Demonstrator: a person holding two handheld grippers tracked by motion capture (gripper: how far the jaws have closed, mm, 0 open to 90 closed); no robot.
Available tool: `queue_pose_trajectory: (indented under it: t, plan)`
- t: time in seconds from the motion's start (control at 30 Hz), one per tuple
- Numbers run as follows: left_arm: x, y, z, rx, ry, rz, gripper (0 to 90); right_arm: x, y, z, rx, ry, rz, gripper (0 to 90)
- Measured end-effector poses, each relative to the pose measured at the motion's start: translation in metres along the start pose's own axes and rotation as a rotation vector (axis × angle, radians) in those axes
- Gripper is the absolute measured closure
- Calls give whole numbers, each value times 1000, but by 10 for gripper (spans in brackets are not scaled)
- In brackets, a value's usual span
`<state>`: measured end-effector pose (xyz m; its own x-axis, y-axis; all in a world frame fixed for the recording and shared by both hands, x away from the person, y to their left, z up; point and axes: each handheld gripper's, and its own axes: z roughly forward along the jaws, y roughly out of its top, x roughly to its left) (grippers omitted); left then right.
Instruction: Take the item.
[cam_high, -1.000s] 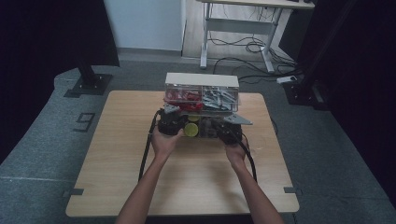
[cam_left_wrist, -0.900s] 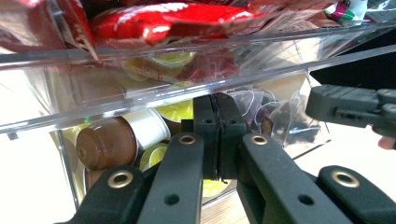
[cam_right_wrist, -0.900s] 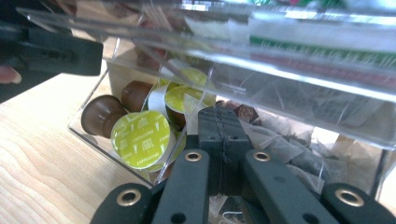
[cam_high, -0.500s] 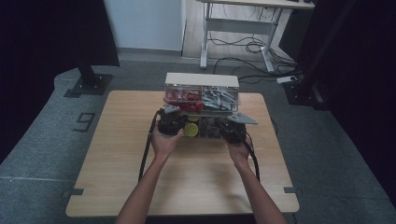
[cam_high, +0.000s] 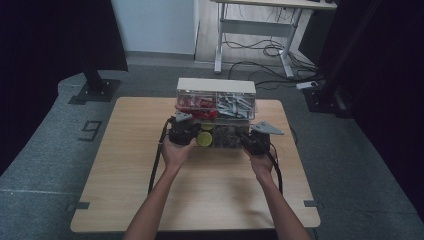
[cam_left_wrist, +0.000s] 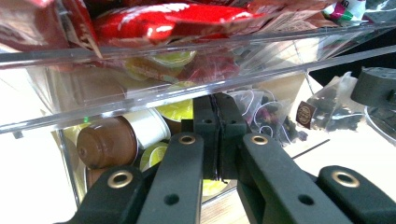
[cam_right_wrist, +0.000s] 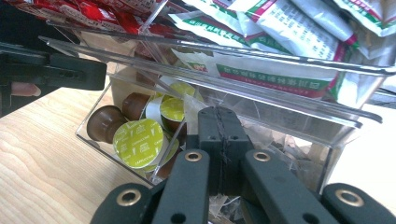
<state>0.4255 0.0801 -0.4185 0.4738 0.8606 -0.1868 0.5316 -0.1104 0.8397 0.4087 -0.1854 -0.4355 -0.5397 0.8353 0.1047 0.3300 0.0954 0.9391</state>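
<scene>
Both grippers closed and empty at the front of the clear organiser.

The left gripper (cam_left_wrist: 215, 126) has its jaws pressed flat together with nothing between them, tips right at the organiser's (cam_high: 216, 107) lower front; coffee capsules (cam_left_wrist: 122, 140) sit just beside and beyond those tips, brown bodies and yellow-green lids, and red sachets (cam_left_wrist: 173, 21) lie in the tier above. The right gripper (cam_right_wrist: 219, 133) is shut tight and empty too, its tips at the lower tier, tea bags around them, capsules off to its left, white-and-green sachets (cam_right_wrist: 289, 32) overhead. The table (cam_high: 125, 165) lies under both hands.
</scene>
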Motion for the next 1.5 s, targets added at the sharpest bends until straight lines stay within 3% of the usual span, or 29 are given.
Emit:
queue_pose_trajectory:
  t: [1.5]
  plan:
    - [-2, -2, 3, 2, 6, -1, 890, -23, -3, -43, -57, -29, 12, 893]
